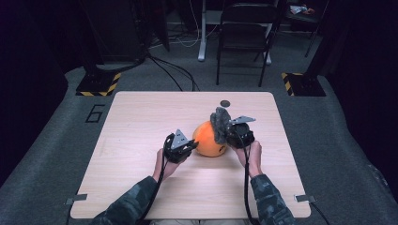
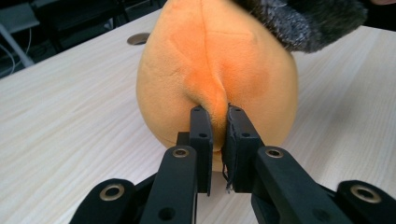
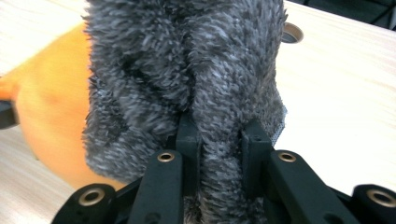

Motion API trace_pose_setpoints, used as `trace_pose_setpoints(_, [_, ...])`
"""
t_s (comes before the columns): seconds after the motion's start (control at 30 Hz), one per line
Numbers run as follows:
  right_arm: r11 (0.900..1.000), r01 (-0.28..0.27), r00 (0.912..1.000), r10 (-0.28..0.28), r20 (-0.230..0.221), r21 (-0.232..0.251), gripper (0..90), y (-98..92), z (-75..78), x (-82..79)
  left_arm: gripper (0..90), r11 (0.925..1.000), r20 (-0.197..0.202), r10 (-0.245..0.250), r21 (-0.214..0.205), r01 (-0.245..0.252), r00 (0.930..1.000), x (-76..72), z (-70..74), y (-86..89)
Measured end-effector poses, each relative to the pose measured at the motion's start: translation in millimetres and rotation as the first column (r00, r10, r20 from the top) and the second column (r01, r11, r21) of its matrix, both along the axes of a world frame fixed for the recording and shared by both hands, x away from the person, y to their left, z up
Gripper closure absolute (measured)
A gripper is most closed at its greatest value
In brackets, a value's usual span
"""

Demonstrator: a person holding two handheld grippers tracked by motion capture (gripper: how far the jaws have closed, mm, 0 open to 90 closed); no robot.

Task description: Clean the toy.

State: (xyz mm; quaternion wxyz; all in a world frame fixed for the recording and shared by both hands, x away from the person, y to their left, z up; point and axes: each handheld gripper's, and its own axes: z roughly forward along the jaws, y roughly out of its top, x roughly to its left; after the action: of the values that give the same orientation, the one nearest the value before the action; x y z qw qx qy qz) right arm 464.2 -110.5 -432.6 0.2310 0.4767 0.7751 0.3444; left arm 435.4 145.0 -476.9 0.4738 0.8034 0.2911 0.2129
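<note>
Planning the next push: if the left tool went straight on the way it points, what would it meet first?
The left tool is already shut on a pinch of the orange plush ball, so it would press straight into the ball's body; the grey furry cloth sits higher, probably beyond.

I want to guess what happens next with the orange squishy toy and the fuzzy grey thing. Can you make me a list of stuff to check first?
1. Left tongs pinching a fold of the round orange plush toy: ok, jaws are shut on the fabric.
2. Right tongs gripping the shaggy grey fur piece: ok, fur is squeezed between the jaws.
3. Grey fur piece touching the orange toy: ok, it lies against the toy's upper right side in the high view.
4. Whether the fur is sewn on or loose: cannot tell.
5. Orange toy resting on the light wooden table: ok.
6. Room on the table around the toy: ok; the nearest thing is a small round hole behind it.
</note>
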Motion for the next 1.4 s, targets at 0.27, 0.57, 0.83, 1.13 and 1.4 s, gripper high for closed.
trace_pose_setpoints(0.27, [0.9903, 0.139, 0.9897, -0.139, -0.033, -0.007, 71.6, -48.7, 5.2, -1.2, 80.7, 0.9940, -0.095, 0.090, -0.053, -0.096, 0.9914, 9.2, -6.4, 17.0])
trace_pose_setpoints(0.57, [0.9654, 0.237, 0.9596, -0.250, -0.129, -0.109, 66.9, -92.6, -27.7, 4.8, 78.9, 0.9805, -0.197, 0.150, -0.096, -0.172, 0.9688, 19.2, -16.0, 32.7])
trace_pose_setpoints(0.83, [0.9540, 0.269, 0.9375, -0.291, -0.191, -0.133, 47.8, -99.5, -61.8, 15.8, 67.3, 0.9737, -0.166, 0.209, -0.057, -0.221, 0.9639, 26.3, -19.0, 36.1])
trace_pose_setpoints(1.13, [0.9628, 0.265, 0.9510, -0.270, -0.151, -0.054, 15.2, -102.2, -40.5, 5.2, 36.9, 0.9694, -0.163, 0.239, -0.014, -0.245, 0.9572, 27.0, -14.1, 42.6])
trace_pose_setpoints(1.4, [0.9685, 0.249, 0.9583, -0.247, -0.144, -0.003, 6.8, -114.6, -27.7, -13.9, 20.5, 0.9708, -0.135, 0.238, 0.006, -0.240, 0.9618, 13.1, -4.7, 53.5])
